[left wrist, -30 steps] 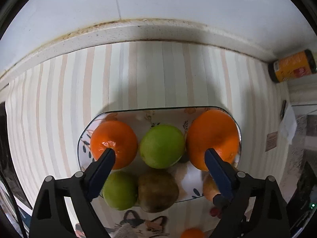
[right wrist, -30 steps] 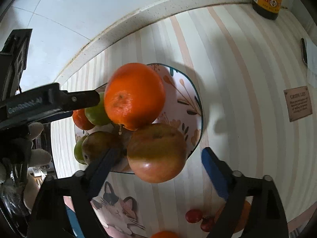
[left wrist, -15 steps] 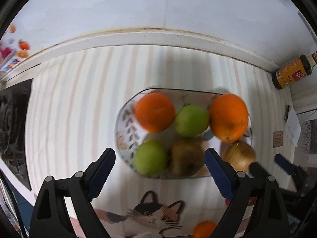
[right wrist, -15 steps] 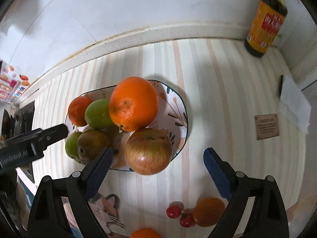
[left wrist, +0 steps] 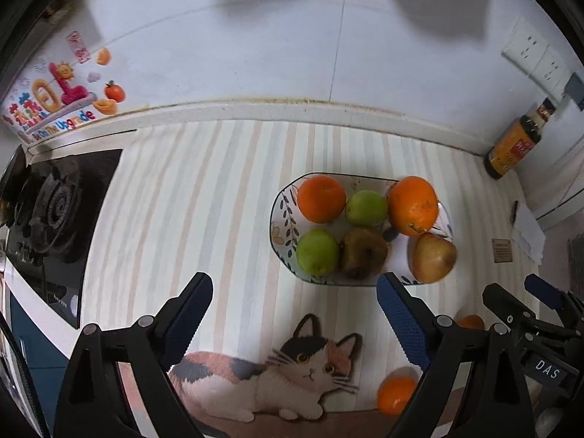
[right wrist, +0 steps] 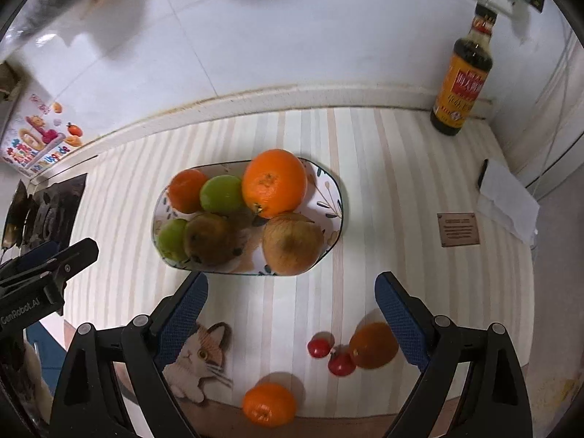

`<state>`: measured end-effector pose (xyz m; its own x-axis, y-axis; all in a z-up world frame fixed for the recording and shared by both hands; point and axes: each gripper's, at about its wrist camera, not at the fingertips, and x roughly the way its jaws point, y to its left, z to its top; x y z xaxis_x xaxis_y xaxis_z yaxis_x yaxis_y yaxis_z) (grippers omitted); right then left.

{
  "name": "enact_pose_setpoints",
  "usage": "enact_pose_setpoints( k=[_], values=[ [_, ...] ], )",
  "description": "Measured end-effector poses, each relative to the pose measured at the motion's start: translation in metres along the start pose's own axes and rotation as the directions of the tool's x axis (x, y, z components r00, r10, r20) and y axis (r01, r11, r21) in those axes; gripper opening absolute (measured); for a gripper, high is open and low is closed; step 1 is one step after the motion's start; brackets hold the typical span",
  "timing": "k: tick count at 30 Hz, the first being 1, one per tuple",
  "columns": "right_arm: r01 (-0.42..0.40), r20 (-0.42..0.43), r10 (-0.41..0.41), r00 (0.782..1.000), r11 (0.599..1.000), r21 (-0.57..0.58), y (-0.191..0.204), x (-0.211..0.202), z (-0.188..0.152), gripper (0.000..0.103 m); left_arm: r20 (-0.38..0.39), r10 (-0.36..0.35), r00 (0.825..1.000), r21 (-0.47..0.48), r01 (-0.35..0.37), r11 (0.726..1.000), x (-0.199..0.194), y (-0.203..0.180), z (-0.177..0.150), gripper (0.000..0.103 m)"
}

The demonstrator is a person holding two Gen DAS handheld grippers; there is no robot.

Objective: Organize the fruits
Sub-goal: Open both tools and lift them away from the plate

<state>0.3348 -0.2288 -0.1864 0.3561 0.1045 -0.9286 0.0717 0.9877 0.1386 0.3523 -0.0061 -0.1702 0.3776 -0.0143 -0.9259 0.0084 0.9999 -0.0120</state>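
An oval flowered plate (left wrist: 281,226) (right wrist: 337,197) holds two oranges (left wrist: 321,199) (right wrist: 273,182), two green apples (left wrist: 317,252) (right wrist: 221,193), a brown pear (left wrist: 363,253) and a reddish apple (right wrist: 292,242) at its right end. My left gripper (left wrist: 294,284) hangs open above the mat, left of and nearer than the plate, with nothing in it. My right gripper (right wrist: 291,283) stands open and empty above the plate's near edge. Loose on the mat lie a small orange (right wrist: 268,403), an orange fruit (right wrist: 372,345) and two small red fruits (right wrist: 319,346).
A soy sauce bottle (right wrist: 461,84) stands in the back right corner by the wall. A gas hob (left wrist: 54,211) lies at the left. White folded paper (right wrist: 507,197) and a small brown card (right wrist: 458,229) lie at the right. The striped mat has a cat picture (left wrist: 292,368).
Both grippers have risen and drawn back from the plate, so it looks smaller. The left one also shifted left. The reddish apple, earlier between the right fingers, stays on the plate.
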Motion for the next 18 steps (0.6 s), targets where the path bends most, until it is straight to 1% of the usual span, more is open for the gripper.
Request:
enact_pose_setpoints(
  k=[8,12,15,18],
  values=[
    [-0.011,0.074,0.014,0.997,0.999,-0.033,0.019,-0.058,-0.025,0.095,0.092,0.013,0.996,0.025,-0.015,1.0,-0.051,0.005,-0.026,0.092],
    [-0.011,0.114,0.016,0.993,0.999,-0.038,0.026,-0.084,-0.038,0.095,0.117,0.011,0.993,0.03,-0.014,0.999,-0.07,0.003,-0.037,0.092],
    [-0.008,0.134,0.013,0.991,0.999,-0.035,0.028,-0.099,-0.045,0.095,0.153,0.013,0.988,0.036,-0.019,0.999,-0.086,0.002,-0.044,0.092],
    [-0.01,0.154,0.014,0.988,1.0,-0.024,0.029,-0.112,-0.051,0.095,0.173,0.013,0.985,0.048,-0.022,0.999,-0.097,0.0,-0.05,0.092]
  ],
)
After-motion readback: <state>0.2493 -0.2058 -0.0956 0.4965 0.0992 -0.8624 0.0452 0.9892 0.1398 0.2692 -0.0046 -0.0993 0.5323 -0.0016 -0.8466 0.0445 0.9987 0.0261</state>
